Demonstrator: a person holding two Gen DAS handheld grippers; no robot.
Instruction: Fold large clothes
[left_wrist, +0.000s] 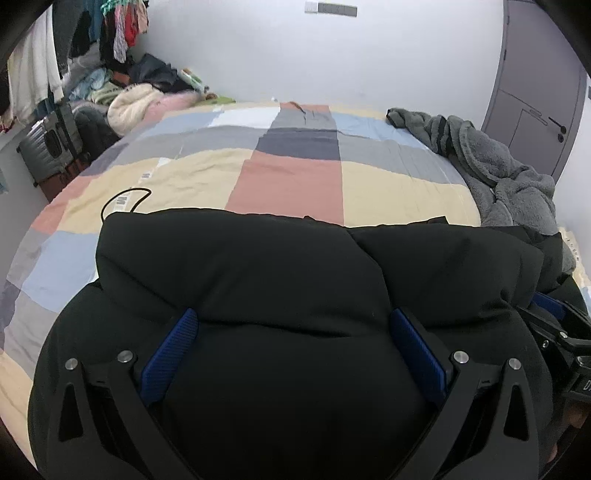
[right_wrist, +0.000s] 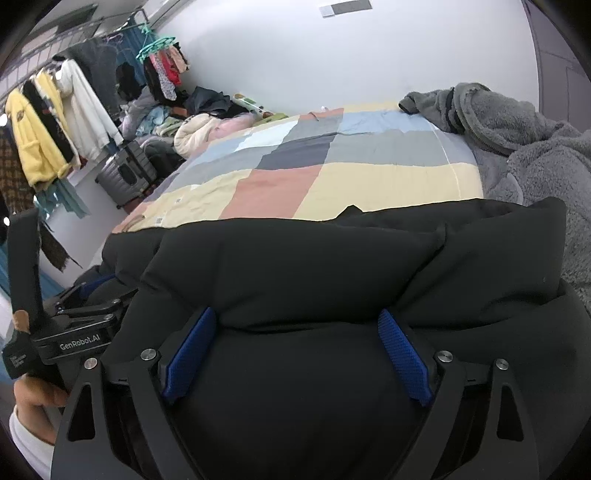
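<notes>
Left wrist view: I see my left gripper (left_wrist: 293, 350) low over a black padded jacket (left_wrist: 258, 266) bunched at the near edge of the bed.
Left gripper state: both blue pads (left_wrist: 170, 354) stand wide apart with a thick bulge of the jacket between them; the fabric touches them, though I can't tell whether they squeeze it or merely straddle it.
Bed: a patchwork cover (left_wrist: 291, 181) of yellow, pink, grey and blue squares, with a thin black cord (left_wrist: 125, 195) lying on it just beyond the jacket.
Far right of the bed: a grey fleece garment (left_wrist: 491, 162) in a heap.
Right wrist view: my right gripper (right_wrist: 297, 350) is spread wide over the same jacket (right_wrist: 295, 258), a puffy fold rising between its blue pads (right_wrist: 404, 358).
Left edge: a hand (right_wrist: 35, 398) in a white sleeve holds the other gripper, close beside mine.
Background: clothes on a rack (right_wrist: 55, 118) and a suitcase (right_wrist: 125, 173) beside the bed.
</notes>
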